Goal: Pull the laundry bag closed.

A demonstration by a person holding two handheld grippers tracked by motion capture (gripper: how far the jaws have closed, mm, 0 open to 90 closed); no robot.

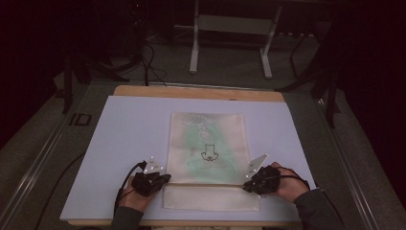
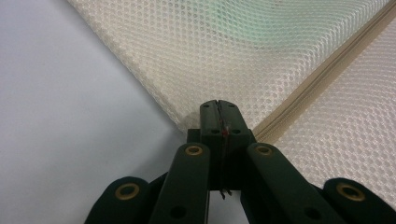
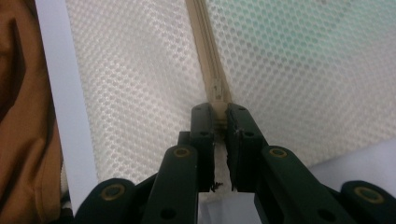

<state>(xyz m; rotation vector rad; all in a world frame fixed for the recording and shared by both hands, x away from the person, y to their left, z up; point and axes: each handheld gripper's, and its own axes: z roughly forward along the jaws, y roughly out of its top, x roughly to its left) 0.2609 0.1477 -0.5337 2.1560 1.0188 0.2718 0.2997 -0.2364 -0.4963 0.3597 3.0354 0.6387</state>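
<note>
Mesh bag (image 1: 208,158) is lying flat at center of the high view, on a white sheet (image 1: 119,139) covering the counter (image 1: 196,92). Bag is cream netting w/ a green item showing through its upper part and a small black drawing near the middle. A zipper (image 1: 206,184) is running across the bag near its lower end, w/ a plain cream strip below it.

Left gripper (image 1: 160,179) is sitting at the bag's left edge, lower left of center in the high view. In the left gripper view its jaws are pressing fully together on the bag corner (image 2: 196,122), right where the zipper line (image 2: 322,74) is ending.

Right gripper (image 1: 246,186) is sitting at the bag's right edge, level w/ the zipper. In the right gripper view its jaws are standing nearly closed, clamping the zipper end (image 3: 220,119) between them; zipper pull (image 3: 216,87) is lying just beyond the tips.

Both hands are entering from the bottom edge of the high view.
</note>
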